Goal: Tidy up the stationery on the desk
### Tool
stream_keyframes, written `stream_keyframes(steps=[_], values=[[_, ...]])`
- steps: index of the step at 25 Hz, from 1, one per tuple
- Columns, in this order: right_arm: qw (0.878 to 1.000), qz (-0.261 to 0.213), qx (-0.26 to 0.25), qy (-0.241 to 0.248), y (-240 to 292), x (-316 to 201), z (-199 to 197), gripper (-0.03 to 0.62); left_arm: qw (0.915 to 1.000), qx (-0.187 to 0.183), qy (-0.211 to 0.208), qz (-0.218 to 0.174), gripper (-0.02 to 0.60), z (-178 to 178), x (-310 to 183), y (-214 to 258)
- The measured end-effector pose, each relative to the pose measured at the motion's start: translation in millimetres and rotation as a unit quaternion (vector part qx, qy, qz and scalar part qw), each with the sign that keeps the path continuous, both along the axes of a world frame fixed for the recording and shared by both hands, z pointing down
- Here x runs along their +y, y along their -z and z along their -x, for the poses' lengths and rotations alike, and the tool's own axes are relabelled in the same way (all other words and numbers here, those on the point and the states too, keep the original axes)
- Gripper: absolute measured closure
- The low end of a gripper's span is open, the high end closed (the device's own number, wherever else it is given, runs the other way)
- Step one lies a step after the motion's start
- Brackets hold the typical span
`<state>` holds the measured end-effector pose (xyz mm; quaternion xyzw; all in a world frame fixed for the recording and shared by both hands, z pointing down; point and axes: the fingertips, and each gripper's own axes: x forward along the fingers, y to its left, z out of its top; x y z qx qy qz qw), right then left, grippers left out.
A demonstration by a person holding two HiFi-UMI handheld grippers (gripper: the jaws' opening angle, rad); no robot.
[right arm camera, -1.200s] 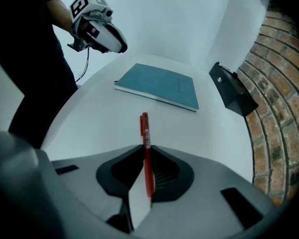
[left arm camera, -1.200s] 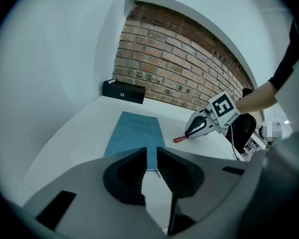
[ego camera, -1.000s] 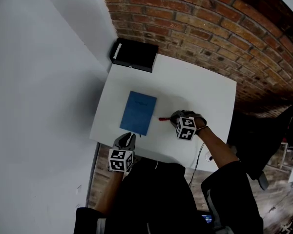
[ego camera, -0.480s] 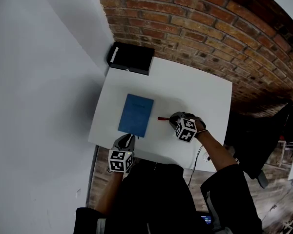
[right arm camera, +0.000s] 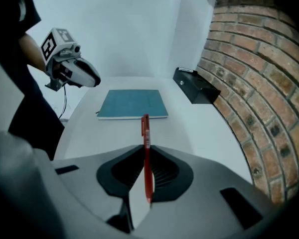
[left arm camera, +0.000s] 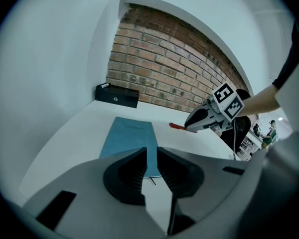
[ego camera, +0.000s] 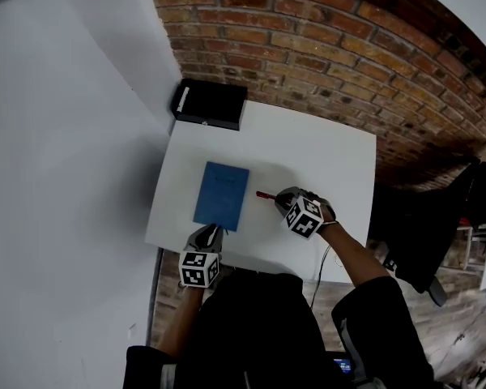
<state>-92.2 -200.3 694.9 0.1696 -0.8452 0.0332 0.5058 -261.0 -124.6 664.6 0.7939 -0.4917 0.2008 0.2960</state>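
Observation:
A red pen [right arm camera: 145, 133] sticks forward out of my right gripper [right arm camera: 146, 153], which is shut on it and holds it just above the white desk [ego camera: 324, 160]. In the head view the red pen [ego camera: 265, 194] points left toward a blue notebook [ego camera: 221, 195], and my right gripper [ego camera: 282, 201] sits right of that notebook. The notebook lies flat and closed. My left gripper [ego camera: 211, 232] hovers at the desk's front edge, just below the notebook. Its jaws stand a narrow gap apart, and my left gripper [left arm camera: 150, 156] holds nothing.
A black box [ego camera: 209, 104] with a white strip sits at the desk's back left corner against the brick wall [ego camera: 324, 47]. A white wall [ego camera: 73, 136] borders the desk on the left. A cable [ego camera: 322, 270] hangs off the front edge on the right.
My right gripper has risen slightly with the red pen and rolled about its own axis. The left gripper and the notebook have stayed put.

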Motion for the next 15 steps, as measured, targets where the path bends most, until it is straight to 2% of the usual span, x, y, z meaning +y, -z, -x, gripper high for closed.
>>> stream_keyframes(steps=[3, 10, 15], values=[[0.999, 0.007, -0.02, -0.042, 3.9, 1.3, 2.2, 0.542, 1.0, 0.001, -0.001, 0.0, 0.509, -0.4, 0.7, 0.0], [0.994, 0.016, -0.048, -0.099, 9.9, 7.4, 9.4, 0.543, 1.0, 0.003, 0.0, -0.002, 0.509, 0.7, 3.4, 1.1], [0.977, 0.038, -0.098, -0.184, 13.2, 4.1, 14.3, 0.543, 1.0, 0.001, 0.002, 0.0, 0.509, 1.6, 7.0, -0.7]])
